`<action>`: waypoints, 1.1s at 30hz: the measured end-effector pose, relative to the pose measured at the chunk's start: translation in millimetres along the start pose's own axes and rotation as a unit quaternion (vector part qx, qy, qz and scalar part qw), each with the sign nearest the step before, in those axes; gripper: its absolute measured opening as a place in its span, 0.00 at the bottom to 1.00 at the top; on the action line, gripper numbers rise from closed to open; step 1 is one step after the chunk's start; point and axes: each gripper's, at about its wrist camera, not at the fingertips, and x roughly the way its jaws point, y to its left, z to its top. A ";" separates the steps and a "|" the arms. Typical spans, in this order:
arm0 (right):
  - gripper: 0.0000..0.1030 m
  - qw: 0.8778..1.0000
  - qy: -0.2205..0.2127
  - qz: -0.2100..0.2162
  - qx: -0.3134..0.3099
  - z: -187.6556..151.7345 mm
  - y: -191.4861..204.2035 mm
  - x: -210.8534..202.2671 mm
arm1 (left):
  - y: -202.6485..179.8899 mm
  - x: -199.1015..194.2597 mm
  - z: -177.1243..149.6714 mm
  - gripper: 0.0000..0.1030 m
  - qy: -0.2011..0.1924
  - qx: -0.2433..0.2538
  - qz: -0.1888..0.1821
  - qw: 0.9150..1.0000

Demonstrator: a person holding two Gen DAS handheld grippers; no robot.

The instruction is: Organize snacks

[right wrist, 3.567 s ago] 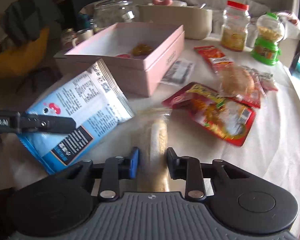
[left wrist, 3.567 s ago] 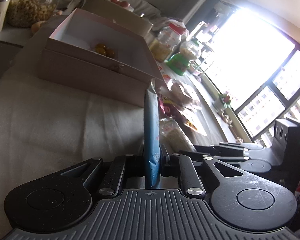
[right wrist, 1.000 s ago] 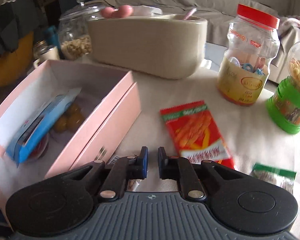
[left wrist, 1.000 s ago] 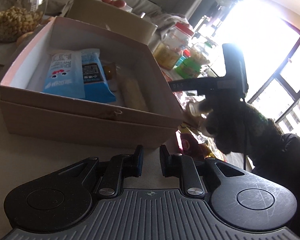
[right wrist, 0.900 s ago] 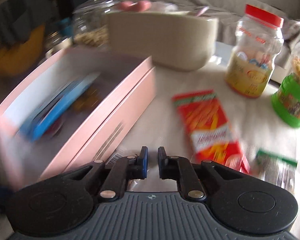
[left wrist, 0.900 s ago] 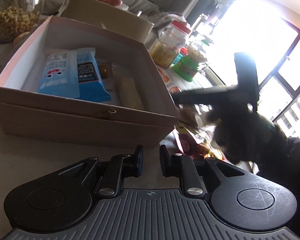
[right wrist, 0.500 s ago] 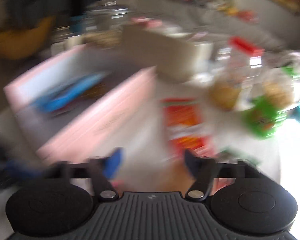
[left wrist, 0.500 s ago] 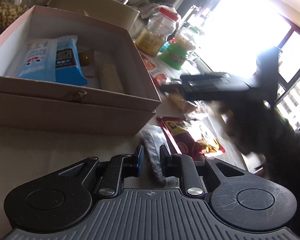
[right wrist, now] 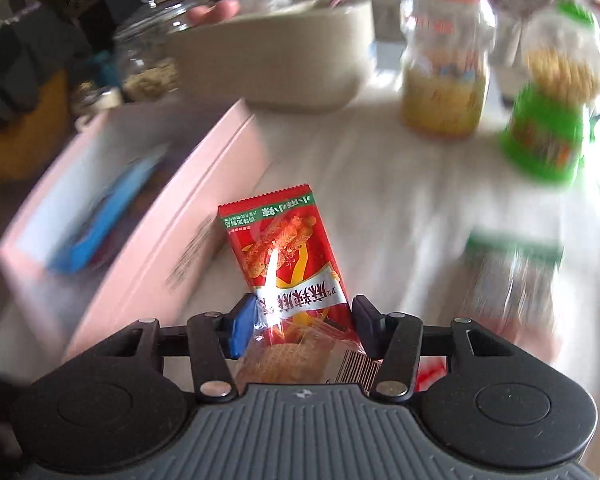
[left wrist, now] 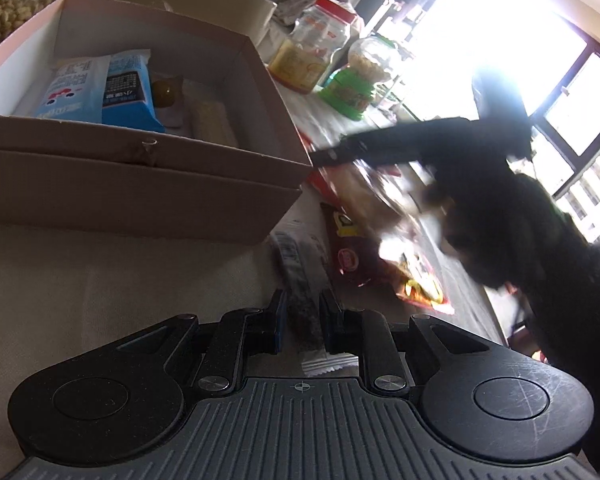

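Note:
The pink box (left wrist: pixel 140 148) holds a blue packet (left wrist: pixel 100 88) and a pale bar (left wrist: pixel 212 124). My left gripper (left wrist: pixel 303 320) hovers low in front of it, jaws nearly together. A dark snack packet (left wrist: pixel 296 256) lies on the cloth under them and shows through the narrow gap. My right gripper (right wrist: pixel 300 320) has a red snack packet (right wrist: pixel 280 248) between its closing jaws, both pads against its edges. The packet stays sharp while the table blurs. A clear-wrapped pastry (right wrist: pixel 284 360) sits just behind it. The left wrist view shows the right gripper (left wrist: pixel 320 158) as a dark shape beside the box.
Behind the box (right wrist: pixel 204 240) stand a beige tub (right wrist: pixel 276 60), a red-lidded jar (right wrist: pixel 444 64), a green-based dispenser (right wrist: pixel 548 136) and a glass jar (right wrist: pixel 148 60). A green-topped clear packet (right wrist: pixel 512 272) and a red-yellow packet (left wrist: pixel 380 264) lie on the cloth. A person's dark sleeve (left wrist: pixel 520 220) fills the right.
The right gripper went from shut to wide, swung over the red packet and now closes on it. The left gripper moved over the dark packet, its gap unchanged.

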 end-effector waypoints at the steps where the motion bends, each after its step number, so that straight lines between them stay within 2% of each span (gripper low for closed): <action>1: 0.49 1.000 -0.002 0.005 0.004 -12.2 2.7 -8.5 | -1.0 0.8 -0.3 0.20 0.000 0.001 -0.001 1.000; 6: 0.49 0.999 -0.012 0.025 0.032 -63.3 11.4 -39.4 | -11.2 4.0 -5.9 0.20 0.004 0.024 0.002 1.000; 11: 0.50 0.998 -0.046 0.010 0.039 -105.7 25.9 -62.7 | -23.0 4.5 -10.1 0.20 0.005 0.039 0.003 0.999; 17: 0.53 0.994 -0.092 -0.052 0.029 -132.8 25.2 -91.0 | -42.1 -11.7 -11.2 0.20 -0.009 0.065 -0.016 0.998; 20: 0.61 0.990 -0.114 -0.067 0.042 -144.4 18.0 -107.9 | -55.1 -15.1 -13.2 0.20 -0.004 0.081 -0.033 0.996; 22: 0.72 0.988 -0.133 -0.065 0.054 -156.7 14.4 -123.3 | -61.8 -14.2 -15.4 0.20 0.007 0.088 -0.052 0.995; 26: 0.76 0.984 -0.149 -0.068 0.066 -185.6 11.3 -145.2 | -76.8 -6.0 -23.8 0.20 0.027 0.110 -0.064 0.991; 29: 0.76 0.983 -0.139 -0.103 0.068 -203.0 9.0 -145.3 | -81.3 0.8 -29.4 0.20 0.046 0.120 -0.054 0.990; 33: 0.77 0.970 -0.161 -0.170 0.067 -218.4 5.3 -145.1 | -78.1 -9.3 -38.7 0.20 0.065 0.119 -0.048 0.990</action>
